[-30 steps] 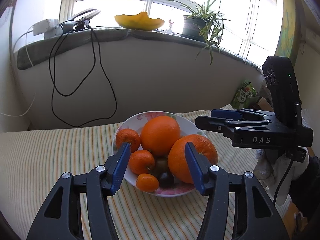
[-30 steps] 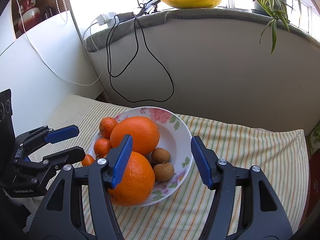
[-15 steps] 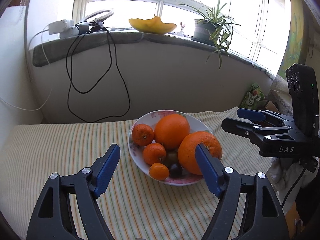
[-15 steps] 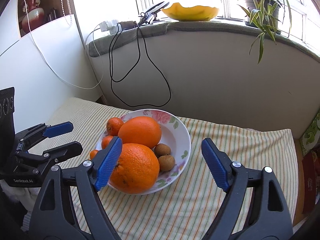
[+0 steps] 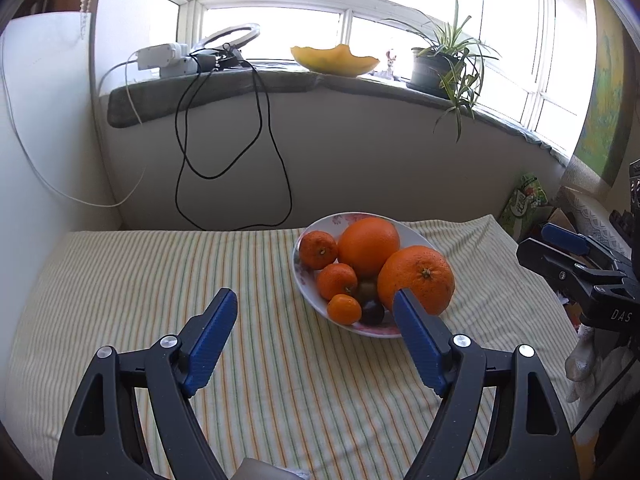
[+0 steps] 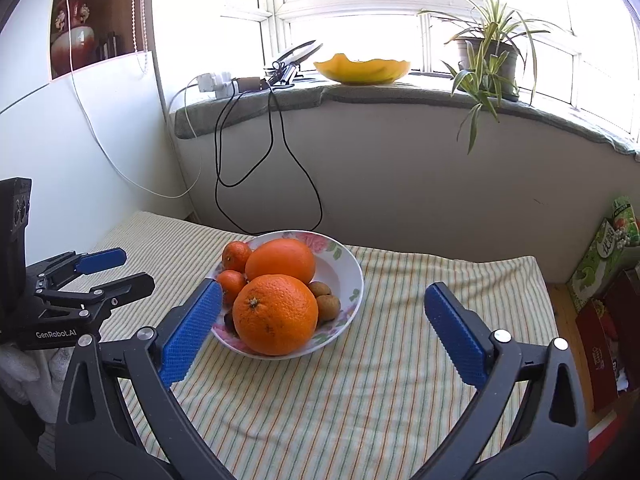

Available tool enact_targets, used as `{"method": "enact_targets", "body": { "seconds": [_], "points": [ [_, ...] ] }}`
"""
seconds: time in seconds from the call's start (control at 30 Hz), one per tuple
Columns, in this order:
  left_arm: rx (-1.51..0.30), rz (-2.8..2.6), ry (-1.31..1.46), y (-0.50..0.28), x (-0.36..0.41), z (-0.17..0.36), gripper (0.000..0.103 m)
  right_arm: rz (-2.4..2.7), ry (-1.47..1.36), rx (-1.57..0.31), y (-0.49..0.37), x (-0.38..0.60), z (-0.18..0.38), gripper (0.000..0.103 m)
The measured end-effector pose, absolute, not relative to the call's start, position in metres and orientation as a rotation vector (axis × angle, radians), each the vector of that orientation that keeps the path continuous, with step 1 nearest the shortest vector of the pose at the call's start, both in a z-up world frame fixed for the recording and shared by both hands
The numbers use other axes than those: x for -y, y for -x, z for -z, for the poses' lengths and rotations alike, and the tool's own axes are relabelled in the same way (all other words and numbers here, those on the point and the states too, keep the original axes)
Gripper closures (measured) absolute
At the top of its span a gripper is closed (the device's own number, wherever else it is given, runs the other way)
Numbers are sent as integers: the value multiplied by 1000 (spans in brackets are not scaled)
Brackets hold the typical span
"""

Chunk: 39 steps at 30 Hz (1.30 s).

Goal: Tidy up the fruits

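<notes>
Left wrist view: your left gripper (image 5: 314, 338) is hovering with its ribbed blue fingers (image 5: 210, 336) spread wide and empty over the striped cloth surface (image 5: 160, 280); the glossy floral bowl (image 5: 304, 288) is sitting just ahead.

Right wrist view: your right gripper (image 6: 324, 334) is opening, nothing gripped, with the dimpled big orange (image 6: 275, 314) sitting in the bowl beyond.

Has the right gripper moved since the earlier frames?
Yes. The right gripper has backed away from the floral white bowl of fruit, jaws opening, nothing between them.
</notes>
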<state>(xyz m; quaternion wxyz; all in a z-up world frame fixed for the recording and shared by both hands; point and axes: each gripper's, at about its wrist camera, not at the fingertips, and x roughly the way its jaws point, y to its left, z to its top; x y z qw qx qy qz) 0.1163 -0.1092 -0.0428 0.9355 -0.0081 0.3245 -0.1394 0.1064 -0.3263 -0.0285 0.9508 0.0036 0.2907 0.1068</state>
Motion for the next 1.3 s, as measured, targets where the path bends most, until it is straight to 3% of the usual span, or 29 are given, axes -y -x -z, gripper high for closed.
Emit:
{"method": "enact_targets", "body": {
  "seconds": [1.3],
  "points": [
    [-596, 293, 11, -73, 109, 25, 21, -171, -46, -568, -65, 330, 22, 0]
  ]
}}
